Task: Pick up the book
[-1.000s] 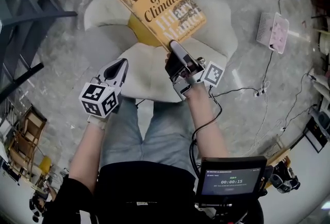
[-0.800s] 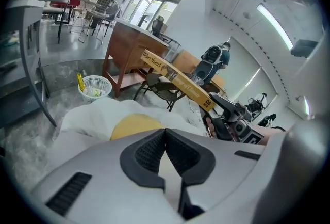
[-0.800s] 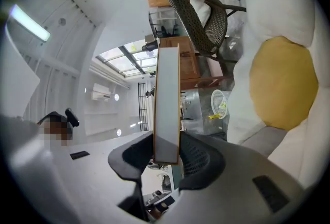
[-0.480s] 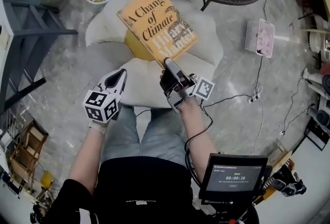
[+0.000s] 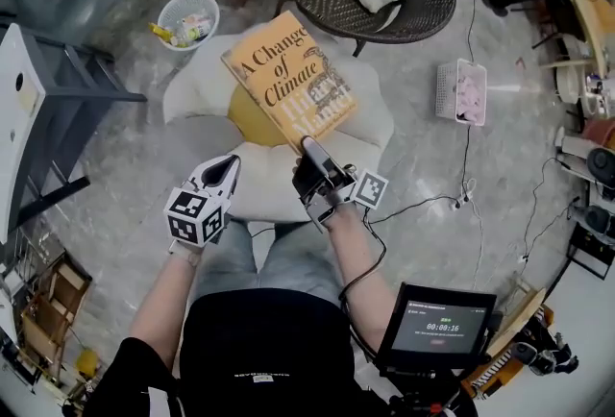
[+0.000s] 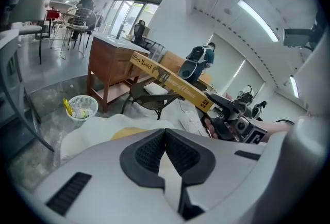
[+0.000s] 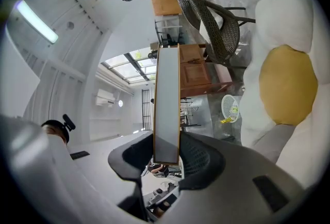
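The right gripper [image 7: 166,153] grips the book [image 7: 167,99] by its lower edge, one pad on each cover. The book is seen edge-on, with pale pages between yellow covers. To its right lie a white cushion [image 7: 286,11] with a yellow centre, a wicker chair [image 7: 214,21] and a white basket [image 7: 229,108].

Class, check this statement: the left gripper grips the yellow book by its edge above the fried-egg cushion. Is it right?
Wrong gripper: the right gripper grips the yellow book by its edge above the fried-egg cushion. The right gripper view shows its jaws clamped on the book's edge.
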